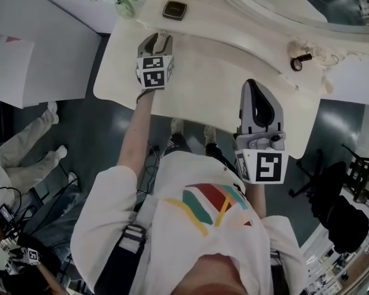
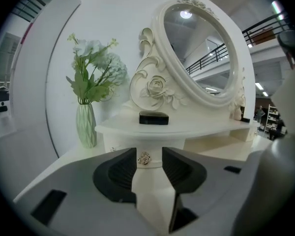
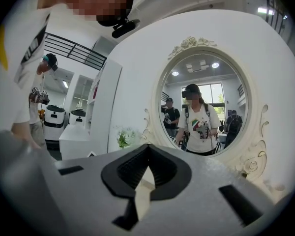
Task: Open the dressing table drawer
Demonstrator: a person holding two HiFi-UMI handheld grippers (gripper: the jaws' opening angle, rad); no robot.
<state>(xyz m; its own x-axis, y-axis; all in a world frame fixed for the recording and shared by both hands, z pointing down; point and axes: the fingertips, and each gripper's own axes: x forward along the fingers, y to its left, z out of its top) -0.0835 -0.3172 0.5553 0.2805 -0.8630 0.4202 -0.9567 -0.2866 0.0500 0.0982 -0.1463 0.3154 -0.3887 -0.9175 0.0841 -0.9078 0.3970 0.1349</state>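
The cream dressing table (image 1: 203, 78) carries a raised shelf with a small drawer front (image 2: 148, 144) under it. A small metal knob (image 2: 144, 158) sits on that front. In the left gripper view my left gripper (image 2: 149, 154) is open, its two dark pads either side of the knob with gaps showing. From the head view the left gripper (image 1: 158, 37) points at the back left of the tabletop. My right gripper (image 1: 252, 83) hovers over the right part of the tabletop, and its jaws (image 3: 147, 149) meet at the tips with nothing between them.
A black box (image 2: 153, 117) lies on the shelf, a vase of flowers (image 2: 86, 124) stands at its left, and the oval mirror (image 2: 199, 48) rises behind. A small dark item (image 1: 300, 61) sits at the table's back right. Another person's legs (image 1: 24, 146) are left, a black chair (image 1: 338, 208) right.
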